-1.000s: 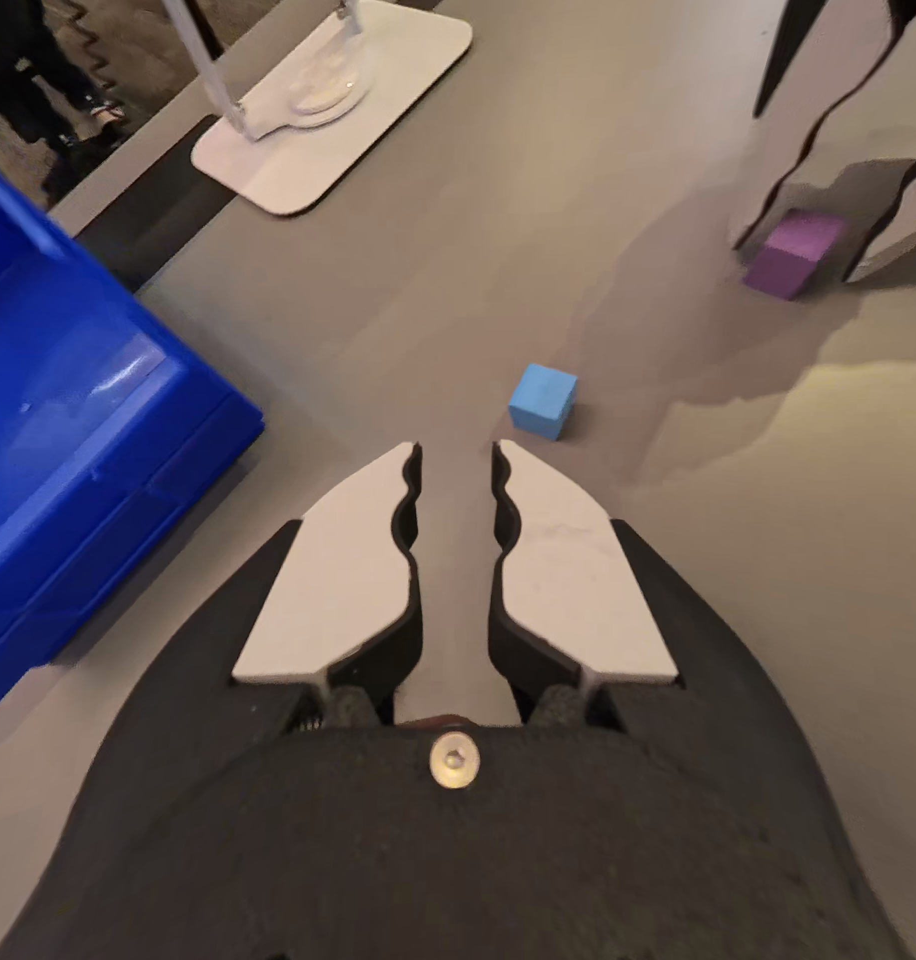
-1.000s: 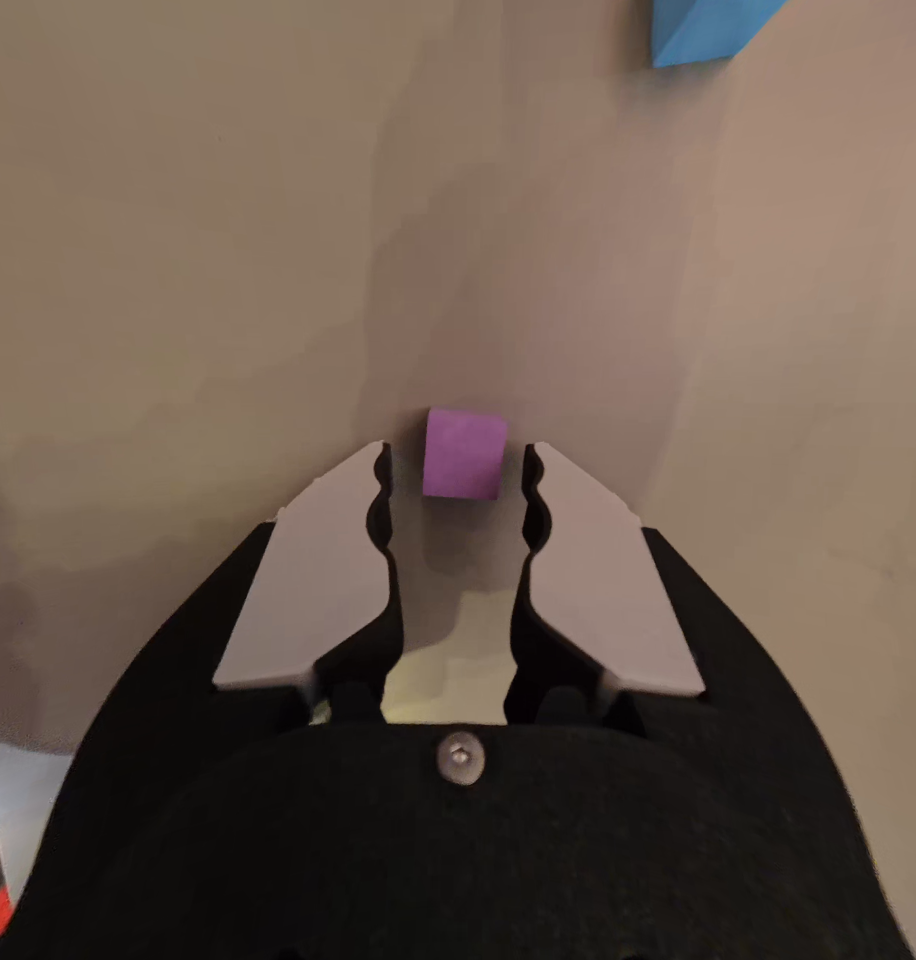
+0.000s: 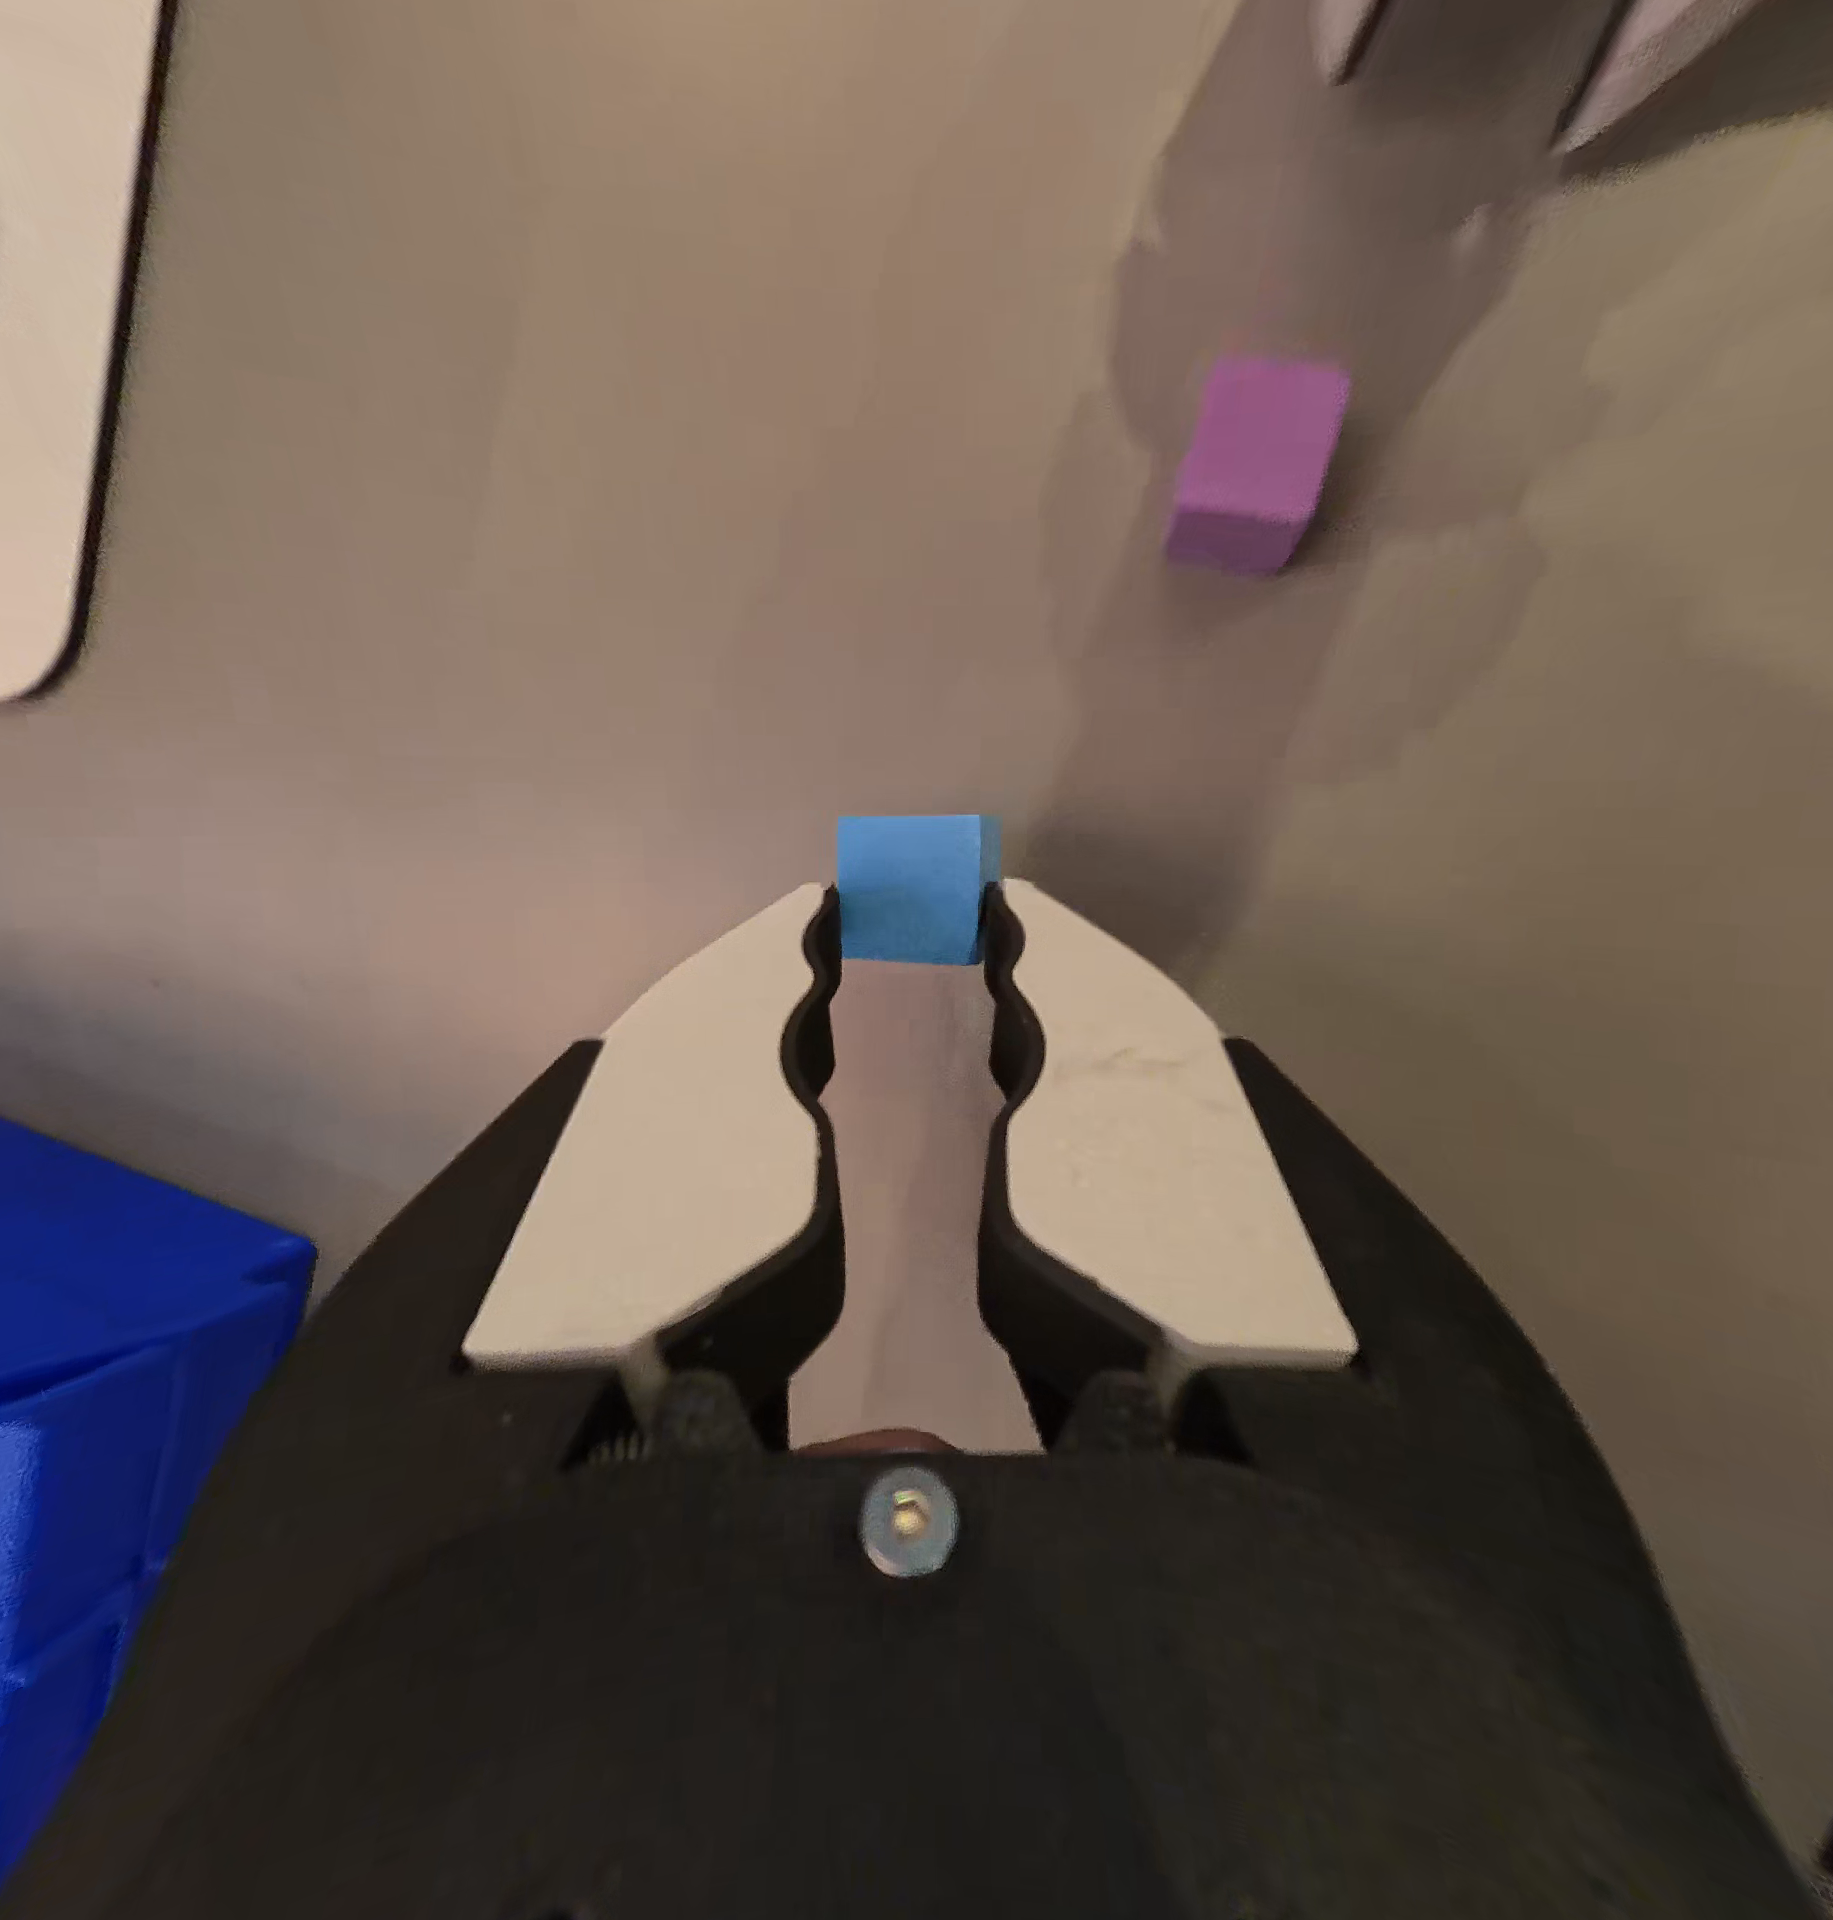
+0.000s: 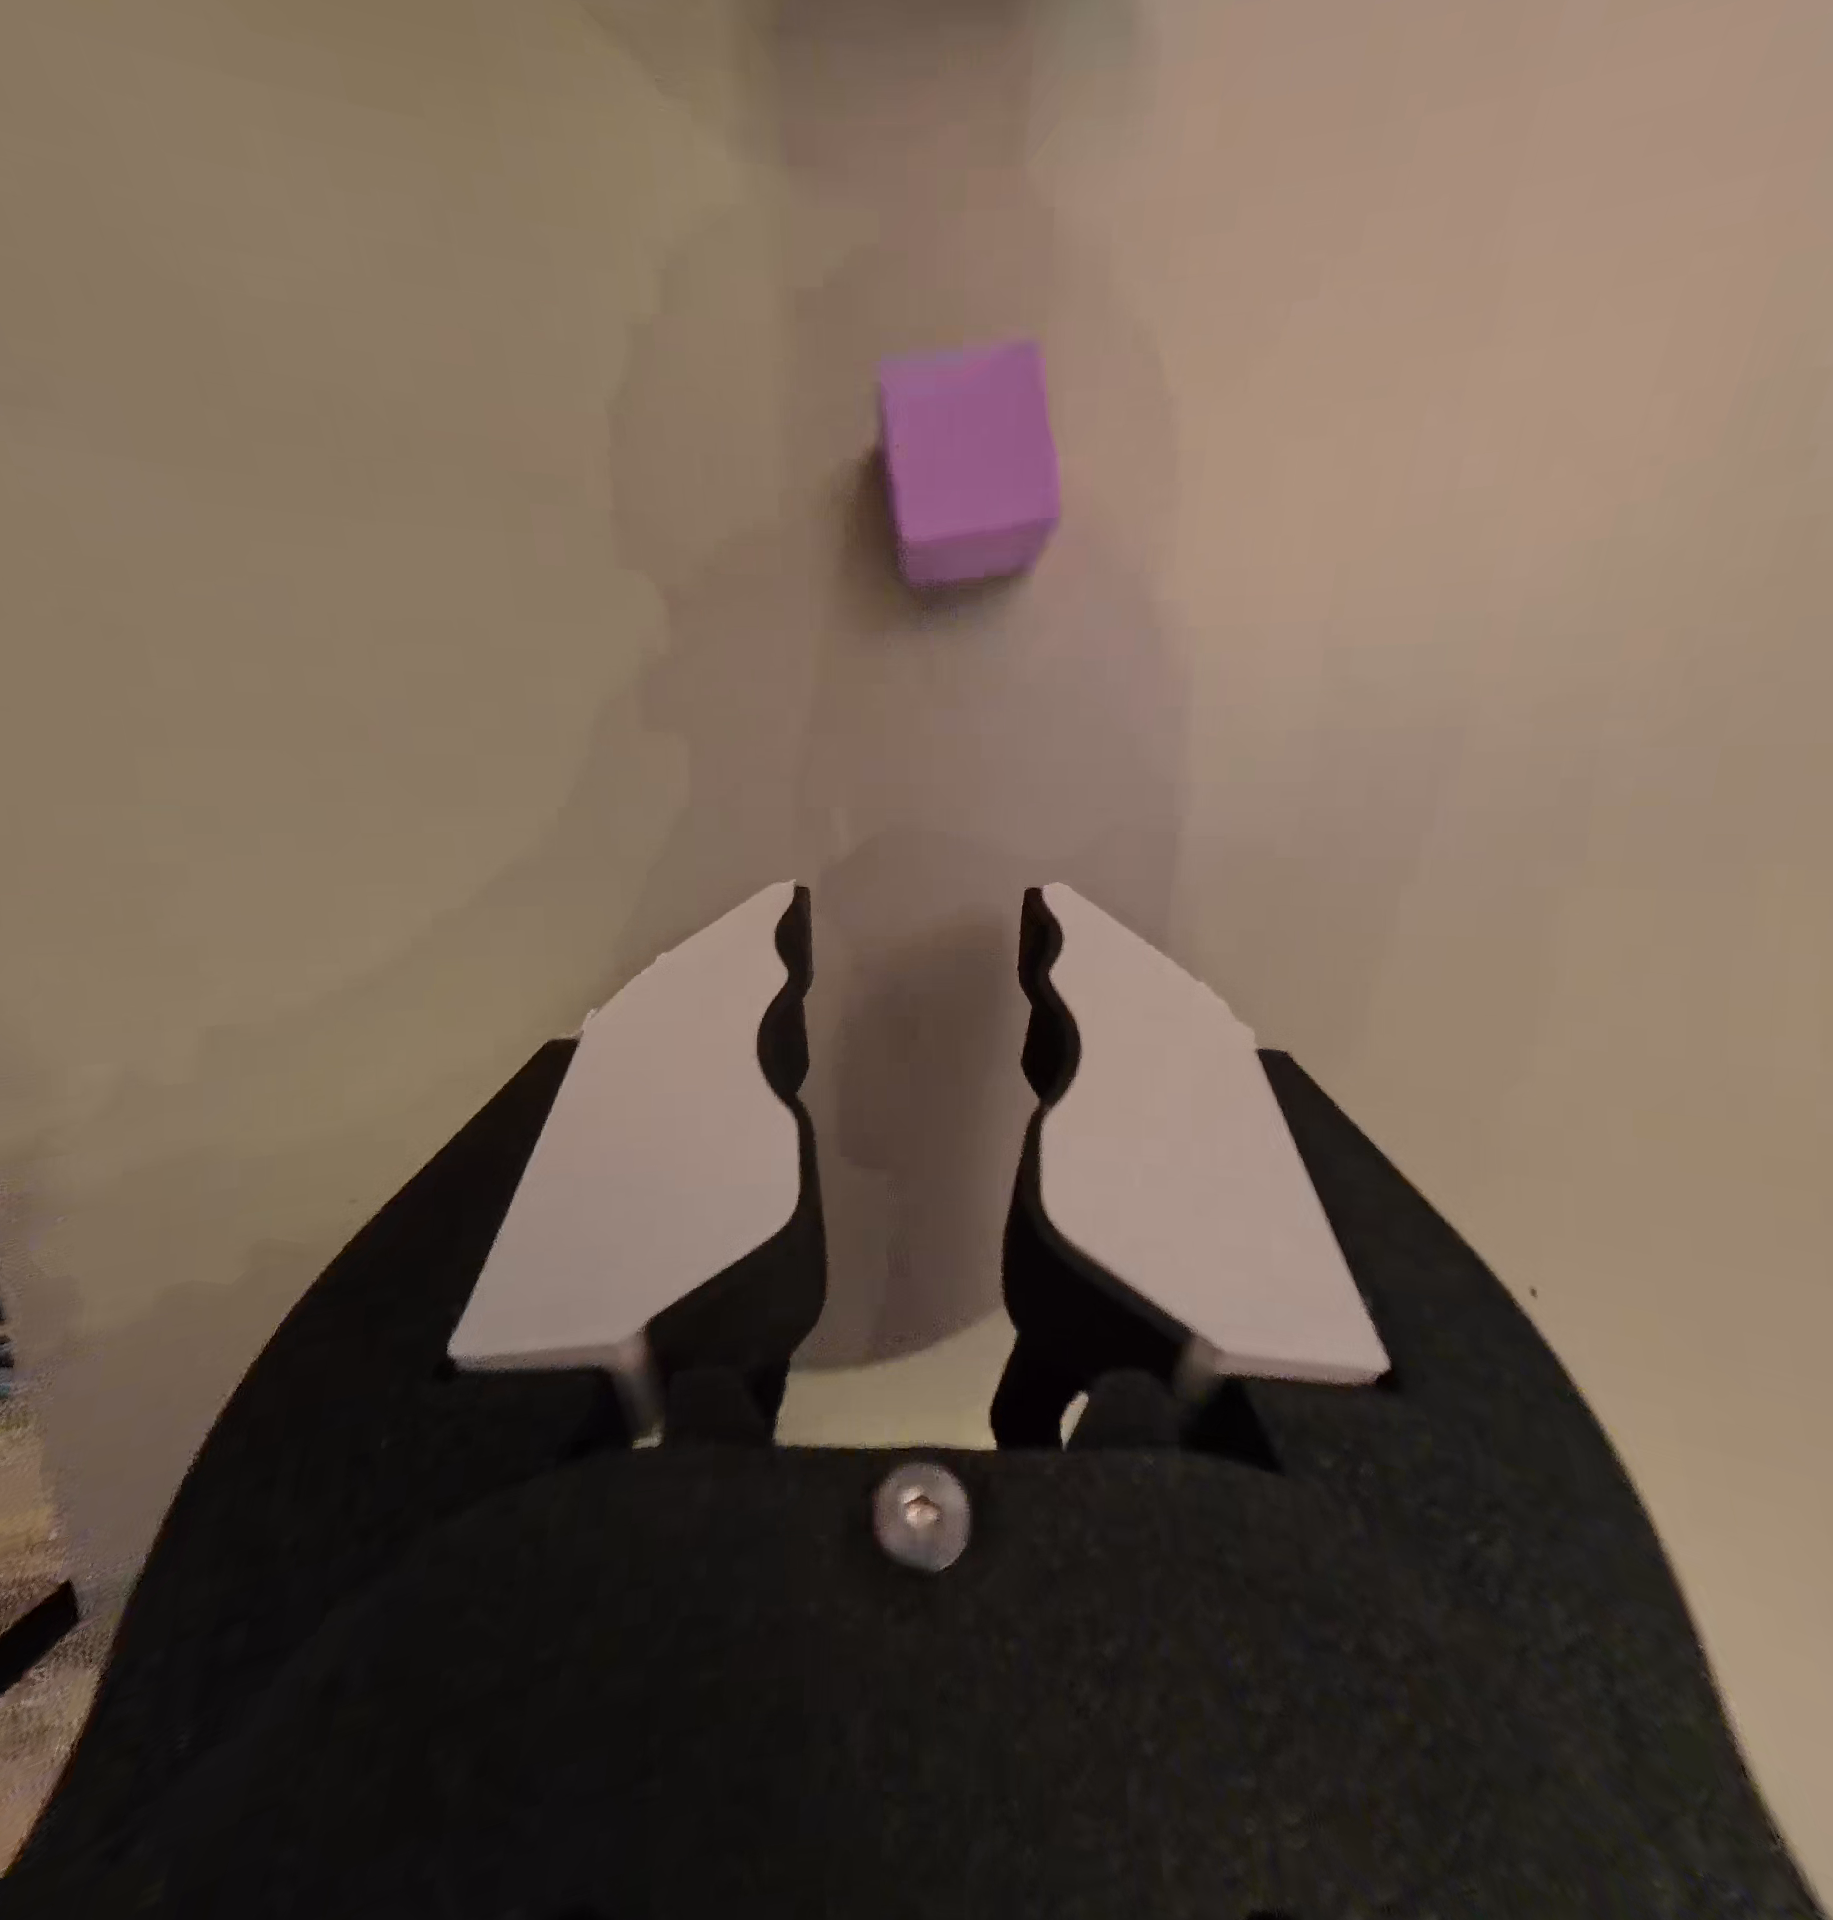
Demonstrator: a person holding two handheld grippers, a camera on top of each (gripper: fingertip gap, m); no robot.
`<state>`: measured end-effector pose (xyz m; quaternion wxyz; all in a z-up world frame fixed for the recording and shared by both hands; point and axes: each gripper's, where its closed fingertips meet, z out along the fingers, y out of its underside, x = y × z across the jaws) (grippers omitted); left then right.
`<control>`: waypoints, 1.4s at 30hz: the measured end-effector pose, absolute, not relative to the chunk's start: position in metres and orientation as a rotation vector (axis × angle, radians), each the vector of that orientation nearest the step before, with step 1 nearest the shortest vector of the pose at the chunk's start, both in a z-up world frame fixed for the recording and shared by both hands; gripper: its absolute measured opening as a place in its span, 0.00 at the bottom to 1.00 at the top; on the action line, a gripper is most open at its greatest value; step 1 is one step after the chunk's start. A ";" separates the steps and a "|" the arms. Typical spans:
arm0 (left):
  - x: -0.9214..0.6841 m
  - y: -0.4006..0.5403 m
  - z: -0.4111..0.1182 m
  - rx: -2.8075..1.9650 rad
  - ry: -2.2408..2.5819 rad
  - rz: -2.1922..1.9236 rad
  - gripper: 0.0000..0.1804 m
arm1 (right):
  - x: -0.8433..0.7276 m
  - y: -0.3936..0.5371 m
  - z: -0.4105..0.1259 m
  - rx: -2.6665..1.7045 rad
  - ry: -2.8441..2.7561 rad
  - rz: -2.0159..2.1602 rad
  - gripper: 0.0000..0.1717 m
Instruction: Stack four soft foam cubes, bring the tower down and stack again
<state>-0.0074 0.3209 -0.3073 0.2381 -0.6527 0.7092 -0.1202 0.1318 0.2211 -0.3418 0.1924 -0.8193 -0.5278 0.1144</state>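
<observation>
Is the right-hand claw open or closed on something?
Open. The right gripper has table showing between its fingertips, and the purple cube sits on the table well ahead, untouched.

Each claw (image 3: 912, 914) — matte black body, pale flat-topped fingers (image 4: 683, 1122), wavy black pads — carries one silver screw (image 4: 920, 1514).

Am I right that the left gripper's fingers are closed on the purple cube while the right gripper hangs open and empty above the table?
Not quite: the left gripper has its fingers closed on the blue cube, as the left wrist view shows. The purple cube sits free on the table. The right gripper does hang open and empty.
</observation>
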 end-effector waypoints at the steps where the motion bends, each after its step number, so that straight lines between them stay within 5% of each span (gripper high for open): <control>1: -0.002 0.315 -0.302 -1.768 1.951 -0.336 0.14 | 0.137 0.224 -0.344 -2.311 -1.458 0.311 0.22; 42: 0.072 0.260 -0.311 -1.616 2.149 -0.293 0.14 | 0.150 0.234 -0.350 -2.282 -1.345 0.427 0.21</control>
